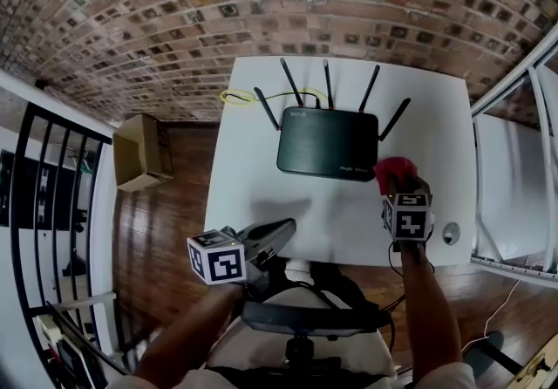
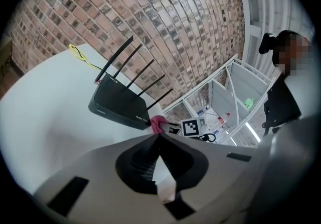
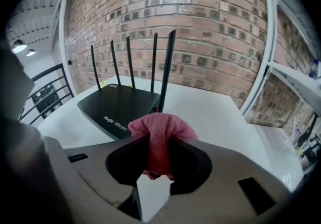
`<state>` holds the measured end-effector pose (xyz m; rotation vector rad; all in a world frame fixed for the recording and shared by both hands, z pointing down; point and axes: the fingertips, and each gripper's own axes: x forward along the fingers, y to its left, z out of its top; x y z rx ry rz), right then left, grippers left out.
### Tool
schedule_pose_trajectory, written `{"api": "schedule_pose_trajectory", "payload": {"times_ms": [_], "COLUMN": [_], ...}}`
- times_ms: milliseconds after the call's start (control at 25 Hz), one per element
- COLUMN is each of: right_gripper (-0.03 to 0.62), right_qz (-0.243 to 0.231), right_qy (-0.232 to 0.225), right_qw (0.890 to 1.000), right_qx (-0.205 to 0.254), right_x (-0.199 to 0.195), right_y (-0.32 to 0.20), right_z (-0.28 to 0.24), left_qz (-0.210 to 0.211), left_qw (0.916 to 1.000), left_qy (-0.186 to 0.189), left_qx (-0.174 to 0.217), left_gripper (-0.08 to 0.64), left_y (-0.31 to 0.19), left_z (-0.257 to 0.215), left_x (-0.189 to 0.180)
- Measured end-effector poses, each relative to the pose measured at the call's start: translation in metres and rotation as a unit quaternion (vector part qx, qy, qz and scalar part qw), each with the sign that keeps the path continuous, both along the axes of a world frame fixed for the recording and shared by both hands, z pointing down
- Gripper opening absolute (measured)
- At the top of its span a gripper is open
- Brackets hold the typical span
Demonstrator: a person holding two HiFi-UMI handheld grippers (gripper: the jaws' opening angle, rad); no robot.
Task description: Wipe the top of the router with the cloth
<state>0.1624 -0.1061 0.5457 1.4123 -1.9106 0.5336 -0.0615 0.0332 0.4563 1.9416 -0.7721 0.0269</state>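
One cloth [image 3: 161,130]: pink, clamped in your right gripper [image 3: 156,142].
Router [image 1: 327,143]: black, on the table [image 1: 331,217], cloth by its near right corner.
Left gripper [image 2: 159,136]: jaws together, holding nothing.

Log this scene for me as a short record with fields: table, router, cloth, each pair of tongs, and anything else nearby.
table: white, set against a brick wall
router: black, flat on the table, five antennas up
cloth: pink, bunched, by the router's near right corner, not on its top
right tongs: shut on the cloth
left tongs: shut, nothing between them, over the table's near edge
cable: yellow, behind the router
box: cardboard, on the floor left of the table
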Motion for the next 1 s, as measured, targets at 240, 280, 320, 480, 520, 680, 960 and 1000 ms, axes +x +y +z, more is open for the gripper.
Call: {"api": "schedule_pose_trajectory", "payload": {"times_ms": [240,280,320,480,520,680,960,1000], "right_gripper": [0.106,0.106,0.106,0.106,0.106,0.106,0.106,0.106], "right_qz": [0.052,0.054,0.055,0.044,0.04,0.021,-0.025,-0.031], "right_qy": [-0.027,-0.035,-0.043,-0.067,-0.072,-0.098,-0.181,-0.192], "right_qw": [0.998,0.997,0.997,0.996,0.996,0.994,0.983,0.981], "right_qx": [0.03,0.033,0.035,0.036,0.035,0.031,0.001,-0.007], "right_x": [-0.017,-0.027,-0.038,-0.09,-0.103,-0.154,-0.255,-0.267], "right_y": [0.008,0.011,0.014,0.026,0.028,0.03,0.037,0.039], "right_z": [-0.032,-0.036,-0.04,-0.047,-0.048,-0.048,-0.046,-0.044], "left_qz": [0.024,0.028,0.031,0.037,0.039,0.043,0.035,0.035], "left_qw": [0.9996,0.9995,0.9995,0.9993,0.9992,0.999,0.9994,0.9994], "left_qy": [0.006,0.006,0.004,0.004,0.006,0.005,-0.002,0.0], "left_qx": [0.01,0.01,0.008,0.007,0.008,0.007,0.001,0.001], "left_gripper": [0.009,0.009,0.009,0.009,0.009,0.009,0.009,0.009], "left_y": [-0.001,-0.001,0.0,0.002,0.002,0.002,0.001,0.001], "left_z": [-0.003,-0.003,-0.002,-0.001,-0.001,0.001,0.006,0.006], "left_x": [-0.034,-0.041,-0.049,-0.076,-0.081,-0.102,-0.141,-0.144]}}
